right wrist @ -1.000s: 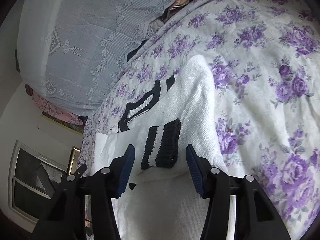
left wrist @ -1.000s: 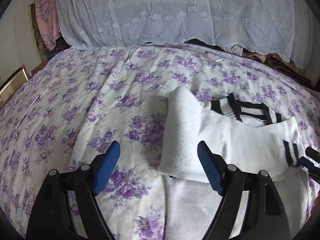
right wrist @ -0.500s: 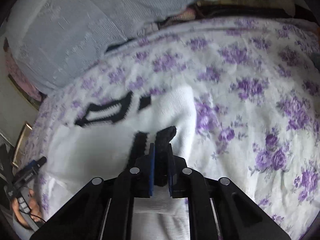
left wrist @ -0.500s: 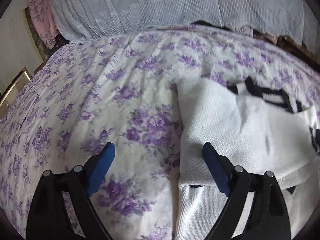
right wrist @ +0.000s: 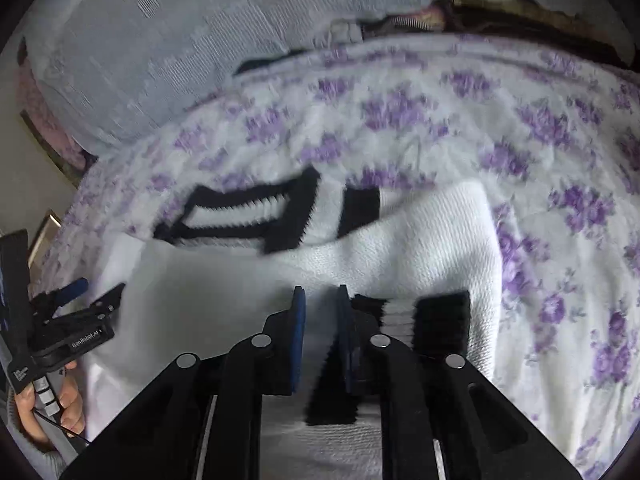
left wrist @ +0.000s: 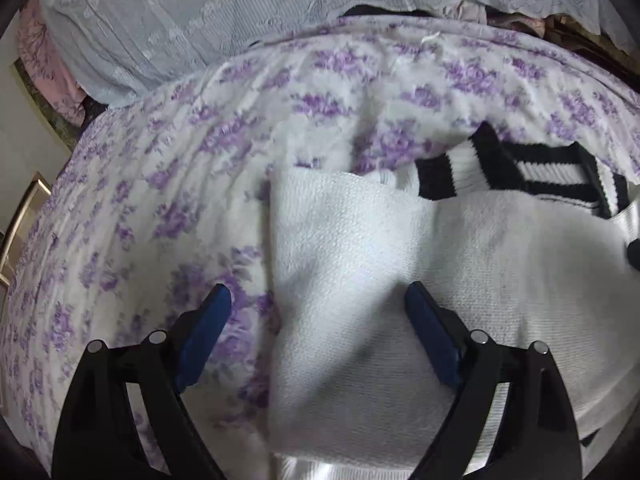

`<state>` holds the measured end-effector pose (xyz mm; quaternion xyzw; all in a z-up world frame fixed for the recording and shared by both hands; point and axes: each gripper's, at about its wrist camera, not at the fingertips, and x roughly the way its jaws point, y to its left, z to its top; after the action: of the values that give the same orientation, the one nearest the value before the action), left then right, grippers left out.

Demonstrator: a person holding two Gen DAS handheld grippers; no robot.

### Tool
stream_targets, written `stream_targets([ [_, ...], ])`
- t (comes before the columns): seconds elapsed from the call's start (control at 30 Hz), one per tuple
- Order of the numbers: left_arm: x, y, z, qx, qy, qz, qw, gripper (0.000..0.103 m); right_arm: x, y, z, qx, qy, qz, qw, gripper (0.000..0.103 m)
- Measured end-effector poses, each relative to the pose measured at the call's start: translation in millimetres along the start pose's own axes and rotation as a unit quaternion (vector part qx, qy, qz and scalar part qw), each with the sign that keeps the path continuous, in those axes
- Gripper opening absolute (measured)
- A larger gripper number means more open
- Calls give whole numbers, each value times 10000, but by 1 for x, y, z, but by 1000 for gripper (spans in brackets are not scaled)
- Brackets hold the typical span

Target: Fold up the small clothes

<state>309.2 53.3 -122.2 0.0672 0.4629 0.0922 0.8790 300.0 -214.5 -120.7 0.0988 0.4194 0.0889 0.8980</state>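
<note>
Purple-flowered bedspread fills both views, soft and wrinkled, with a pale grey embroidered cloth draped over whatever is heaped at the far side; that heap shows only as dark and pink edges beneath the hem. Motion blur smears much of the right wrist view.

On the bedspread lies the white knit sweater, nubbly in texture, with black-and-white ribbed bands at its collar. A folded part lies across its body, and its near edge is cut off by the frame.

At the near edge of the left wrist view, the left gripper is spread wide, blue pads straddling the sweater's left edge without touching it. The right gripper has its pads drawn close together; a striped cuff lies just right of them, and I cannot tell whether fabric is pinched between.
</note>
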Motion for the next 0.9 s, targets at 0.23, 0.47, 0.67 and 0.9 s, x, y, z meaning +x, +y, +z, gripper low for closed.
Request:
stream_targets([
  [0.23, -54, 15, -30, -25, -494, -510, 9975, 87, -45, 18, -29, -358, -118, 127, 9992, 24],
  [0.47, -54, 27, -54, -436, -151, -886, 9950, 89, -66, 22, -49, -325, -220, 177, 9991, 25],
  [0.67, -52, 12, -99, 56, 23, -704, 9975, 94, -62, 19, -94, -461, 180, 219, 9985, 35],
  [0.9, -127, 28, -146, 99, -291, -1223, 9920, 84, -142, 8, -129, -312, -116, 333, 9989, 35],
])
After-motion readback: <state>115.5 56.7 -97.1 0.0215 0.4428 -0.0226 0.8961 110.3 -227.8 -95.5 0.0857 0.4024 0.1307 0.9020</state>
